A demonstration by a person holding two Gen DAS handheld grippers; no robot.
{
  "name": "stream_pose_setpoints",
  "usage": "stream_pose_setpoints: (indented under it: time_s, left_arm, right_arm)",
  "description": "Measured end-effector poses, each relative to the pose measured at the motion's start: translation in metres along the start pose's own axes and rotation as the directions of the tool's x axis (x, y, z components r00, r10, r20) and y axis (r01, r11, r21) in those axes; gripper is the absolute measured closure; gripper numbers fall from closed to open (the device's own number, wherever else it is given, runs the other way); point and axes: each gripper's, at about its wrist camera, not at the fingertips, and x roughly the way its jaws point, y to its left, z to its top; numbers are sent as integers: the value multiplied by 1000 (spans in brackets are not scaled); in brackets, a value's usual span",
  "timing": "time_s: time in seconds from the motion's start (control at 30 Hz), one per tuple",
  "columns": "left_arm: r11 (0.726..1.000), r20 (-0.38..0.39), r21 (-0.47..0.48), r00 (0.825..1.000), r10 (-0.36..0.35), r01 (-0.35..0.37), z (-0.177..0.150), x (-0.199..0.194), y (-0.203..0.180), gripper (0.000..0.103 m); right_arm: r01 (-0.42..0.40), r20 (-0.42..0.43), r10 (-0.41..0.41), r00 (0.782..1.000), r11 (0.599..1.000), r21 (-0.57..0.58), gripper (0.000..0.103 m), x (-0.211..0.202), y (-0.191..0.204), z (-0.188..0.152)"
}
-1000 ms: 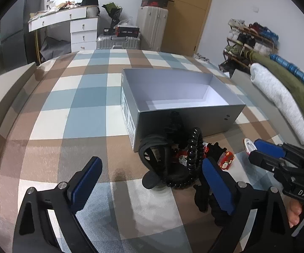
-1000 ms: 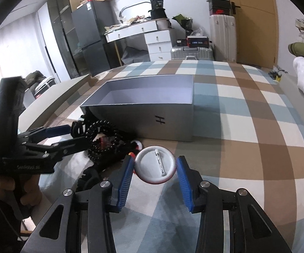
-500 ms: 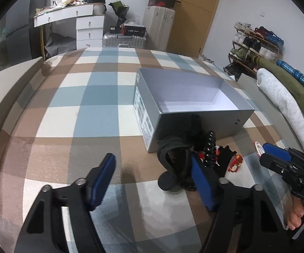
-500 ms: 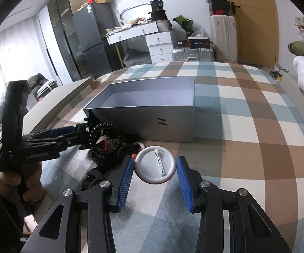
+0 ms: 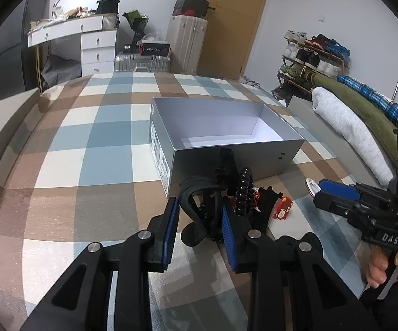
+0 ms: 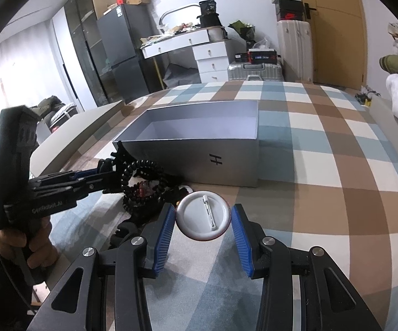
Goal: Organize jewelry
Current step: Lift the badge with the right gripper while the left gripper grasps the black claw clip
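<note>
A grey open box (image 5: 226, 135) stands on the checked cloth; it also shows in the right wrist view (image 6: 199, 140). In front of it lies a pile of jewelry: a black hair clip (image 5: 199, 204), a black bead bracelet (image 5: 244, 193) and a small red charm (image 5: 281, 209). My left gripper (image 5: 199, 229) is shut on the black hair clip at the pile's left side. My right gripper (image 6: 203, 226) is shut on a round white pin badge (image 6: 203, 218), held just above the cloth to the right of the pile. The badge edge shows in the left wrist view (image 5: 310, 186).
The checked cloth (image 6: 323, 165) covers a bed. A white rolled towel (image 5: 350, 132) and green bedding lie along the right edge. A white desk (image 5: 72, 41), suitcases (image 5: 188, 44) and a shoe rack (image 5: 315, 55) stand beyond the bed.
My left gripper moved forward over the pile and its jaws closed from wide open onto the black hair clip. The right gripper has kept still with the badge.
</note>
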Motion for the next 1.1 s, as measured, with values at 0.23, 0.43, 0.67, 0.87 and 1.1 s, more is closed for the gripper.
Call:
stream_pose_setpoints:
  time_s: [0.23, 0.43, 0.67, 0.87, 1.1]
  left_arm:
    - [999, 49, 11, 998, 35, -35, 1, -12, 4, 79]
    - [1000, 93, -10, 995, 27, -26, 7, -25, 9, 79]
    - [999, 159, -34, 987, 15, -10, 17, -39, 14, 79]
    - [1000, 185, -18, 983, 4, -1, 25, -39, 10, 79]
    - [1000, 190, -2, 982, -3, 3, 43, -19, -1, 79]
  right_arm:
    - [5, 19, -5, 1000, 1000, 18, 62, -3, -2, 2]
    - [3, 34, -4, 999, 1000, 27, 62, -4, -4, 3]
    - [-10, 98, 6, 995, 999, 41, 62, -12, -6, 9]
    - [-20, 117, 11, 993, 997, 78, 62, -10, -13, 24]
    - [-30, 135, 17, 991, 995, 91, 62, -3, -15, 45]
